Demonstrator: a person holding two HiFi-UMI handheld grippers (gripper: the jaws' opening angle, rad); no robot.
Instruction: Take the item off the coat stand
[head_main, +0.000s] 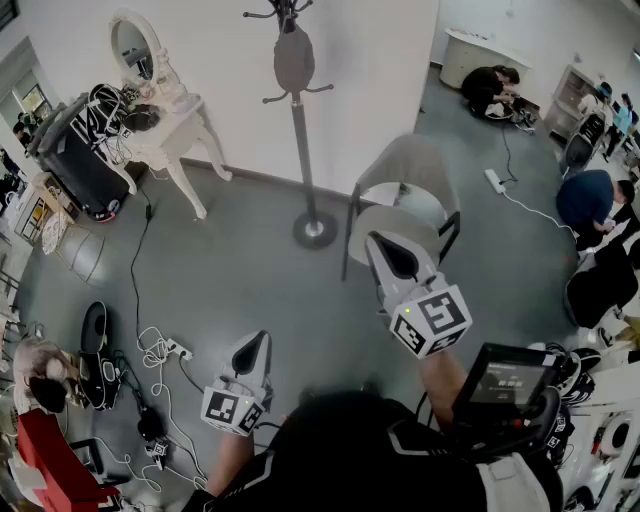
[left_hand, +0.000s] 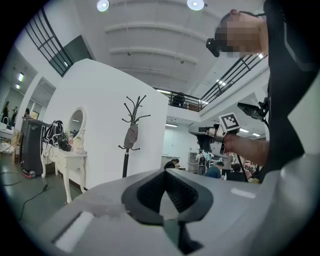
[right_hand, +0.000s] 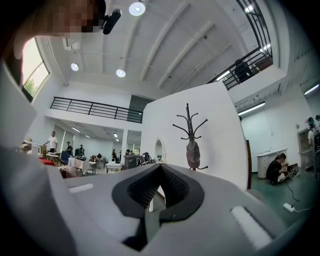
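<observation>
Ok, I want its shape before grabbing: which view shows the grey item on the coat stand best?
The head view: the grey item is largest there, hanging on the coat stand. Both gripper views show it side-on but small and far off.

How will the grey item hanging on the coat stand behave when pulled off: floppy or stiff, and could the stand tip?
The grey item hangs in a sagging teardrop shape, so it is probably floppy and light. The coat stand is a thin pole on a small round base, so a sideways pull might rock it.
</observation>
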